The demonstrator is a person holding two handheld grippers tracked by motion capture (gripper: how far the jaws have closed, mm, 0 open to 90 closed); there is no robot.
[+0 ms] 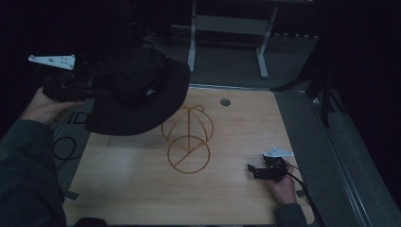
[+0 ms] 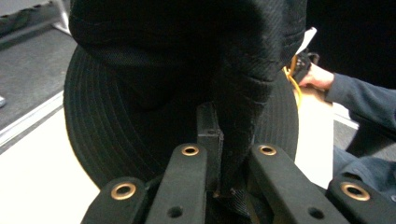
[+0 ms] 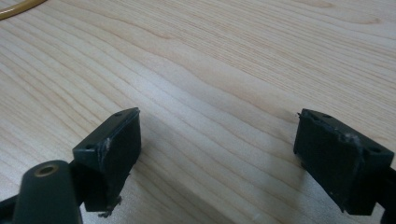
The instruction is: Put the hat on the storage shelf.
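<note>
Dark room all around, with a light wooden counter (image 1: 142, 189) in the middle and a grey floor past its far edge, where the white legs of another table (image 1: 227, 28) stand. On the left, a hand (image 1: 45, 108) holds the left tool (image 1: 90, 92) up in the air, just past the counter's left side. Its jaws are pinched tight on a fold of the black hat (image 1: 137, 90). From the left tool's own camera, the cloth of the hat (image 2: 163, 70) is squeezed between the two jaws, and its round brim with rows of stitching hangs behind them. The hat hangs in the air over the far left corner of the counter, with the brim tipped down toward the wood. Right beside it, near the middle of the counter, stands a yellow wire stand (image 1: 188, 138). It has a flat ring on the wood and round hoops going up from it. The hat's brim is close to the top of the hoops, but I cannot tell if they touch. Over on the right, near the front edge, the right tool (image 1: 250, 169) rests low by the counter in the other hand (image 1: 283, 187). Its jaws are wide apart with nothing between them, just bare wood (image 3: 215, 93) below.
</note>
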